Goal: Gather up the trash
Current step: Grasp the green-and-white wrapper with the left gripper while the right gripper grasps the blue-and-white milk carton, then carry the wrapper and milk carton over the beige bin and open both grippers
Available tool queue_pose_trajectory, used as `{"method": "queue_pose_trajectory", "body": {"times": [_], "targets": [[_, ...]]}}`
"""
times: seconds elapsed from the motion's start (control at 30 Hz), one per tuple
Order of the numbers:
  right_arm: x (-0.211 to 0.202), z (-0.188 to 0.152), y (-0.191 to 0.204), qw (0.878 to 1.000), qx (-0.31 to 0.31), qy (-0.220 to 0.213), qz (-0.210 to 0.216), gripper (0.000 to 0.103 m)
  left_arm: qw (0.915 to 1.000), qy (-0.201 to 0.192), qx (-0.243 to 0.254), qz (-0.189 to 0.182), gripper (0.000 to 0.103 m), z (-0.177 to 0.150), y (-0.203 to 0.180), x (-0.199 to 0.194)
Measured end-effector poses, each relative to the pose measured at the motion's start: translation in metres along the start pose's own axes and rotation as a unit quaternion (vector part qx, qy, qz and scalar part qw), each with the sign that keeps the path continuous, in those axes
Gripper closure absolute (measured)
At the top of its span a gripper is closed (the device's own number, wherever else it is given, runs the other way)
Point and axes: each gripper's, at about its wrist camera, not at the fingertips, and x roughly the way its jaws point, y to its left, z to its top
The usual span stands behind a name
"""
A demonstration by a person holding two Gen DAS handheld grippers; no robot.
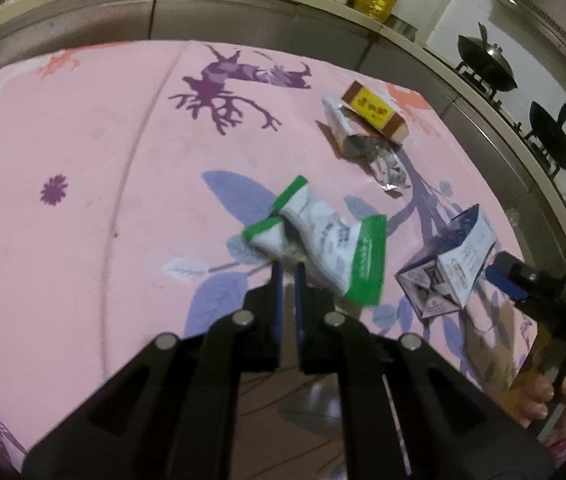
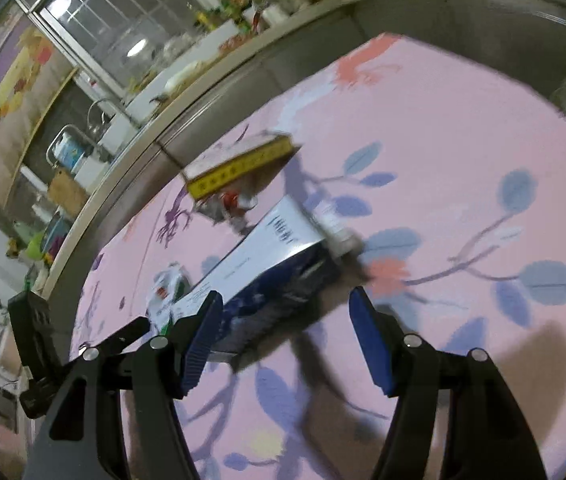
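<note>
Trash spread over the cloth-covered worktop [image 1: 83, 160], seen from the left wrist.

The crumpled wrapper [image 1: 319, 240] lies at centre. The carton [image 1: 451, 264] sits at its three o'clock, near the right gripper [image 1: 503, 280]. At one o'clock the small box [image 1: 375, 112] rests on a torn foil pack [image 1: 363, 144]; the stove [image 1: 523, 92] stands beyond.

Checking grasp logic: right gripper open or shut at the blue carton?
Open. In the right wrist view the right gripper has its jaws spread wide, with the blue carton lying between the pads, not yet clamped.
</note>
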Motion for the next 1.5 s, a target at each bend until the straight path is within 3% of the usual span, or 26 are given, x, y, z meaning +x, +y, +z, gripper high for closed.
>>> {"method": "queue_pose_trajectory", "body": {"times": [0.13, 0.2, 0.3, 0.37, 0.43, 0.47, 0.67, 0.73, 0.77, 0.8, 0.83, 0.87, 0.9, 0.97, 1.17, 1.33, 1.5], "targets": [[0.021, 0.019, 0.027, 0.998, -0.067, -0.008, -0.011, 0.04, 0.9999, 0.005, -0.012, 0.001, 0.098, 0.0, 0.007, 0.001], [0.035, 0.035, 0.043, 0.993, -0.107, -0.003, -0.041, 0.04, 0.9998, 0.007, -0.018, -0.002, 0.098, 0.002, 0.008, 0.001], [0.036, 0.047, 0.053, 0.995, -0.093, -0.01, -0.034, 0.038, 0.9996, 0.002, -0.026, -0.005, 0.095, 0.007, 0.01, -0.003], [0.033, 0.041, 0.057, 0.995, -0.089, -0.016, -0.039, 0.033, 0.9992, -0.001, -0.037, -0.012, 0.063, 0.011, 0.011, -0.003], [0.032, 0.028, 0.061, 0.994, -0.093, -0.018, -0.058, 0.03, 0.9988, -0.008, -0.043, -0.022, 0.048, 0.015, 0.01, -0.004], [0.031, 0.02, 0.062, 0.993, -0.1, -0.019, -0.068, 0.029, 0.9988, -0.008, -0.041, -0.026, 0.048, 0.016, 0.008, -0.003], [0.041, -0.02, 0.07, 0.98, -0.152, -0.018, -0.126, 0.027, 0.9986, 0.02, -0.04, -0.029, 0.048, 0.03, -0.008, 0.027], [0.05, -0.022, 0.064, 0.979, -0.147, -0.004, -0.139, 0.027, 0.9987, 0.012, -0.04, -0.03, 0.048, 0.034, -0.011, 0.032], [0.052, -0.022, 0.06, 0.98, -0.141, -0.001, -0.139, 0.027, 0.9987, 0.016, -0.037, -0.032, 0.061, 0.035, -0.013, 0.036], [0.052, -0.022, 0.057, 0.982, -0.138, -0.003, -0.132, 0.027, 0.9985, 0.021, -0.038, -0.033, 0.084, 0.036, -0.013, 0.039], [0.05, -0.023, 0.054, 0.982, -0.14, -0.008, -0.128, 0.028, 0.998, 0.029, -0.04, -0.038, 0.091, 0.035, -0.014, 0.042], [0.047, -0.022, 0.052, 0.982, -0.144, -0.013, -0.123, 0.043, 0.9973, 0.035, -0.045, -0.048, 0.093, 0.033, -0.014, 0.044], [0.043, -0.022, 0.051, 0.982, -0.147, -0.014, -0.12, 0.045, 0.9974, 0.033, -0.044, -0.047, 0.095, 0.032, -0.015, 0.044], [0.035, -0.02, 0.045, 0.983, -0.14, -0.022, -0.114, 0.051, 0.998, 0.028, -0.032, -0.047, 0.095, 0.028, -0.022, 0.039], [-0.009, -0.017, 0.011, 0.99, -0.088, -0.059, -0.092, 0.054, 0.9967, 0.024, -0.008, -0.077, 0.096, 0.028, -0.054, 0.026], [-0.047, -0.013, -0.027, 0.991, -0.036, -0.092, -0.09, 0.054, 0.9936, 0.024, 0.039, -0.104, 0.096, 0.036, -0.108, 0.023], [-0.089, -0.008, -0.061, 0.984, -0.008, -0.144, -0.106, 0.055, 0.9869, 0.041, 0.092, -0.126, 0.096, 0.041, -0.173, 0.038]]}}
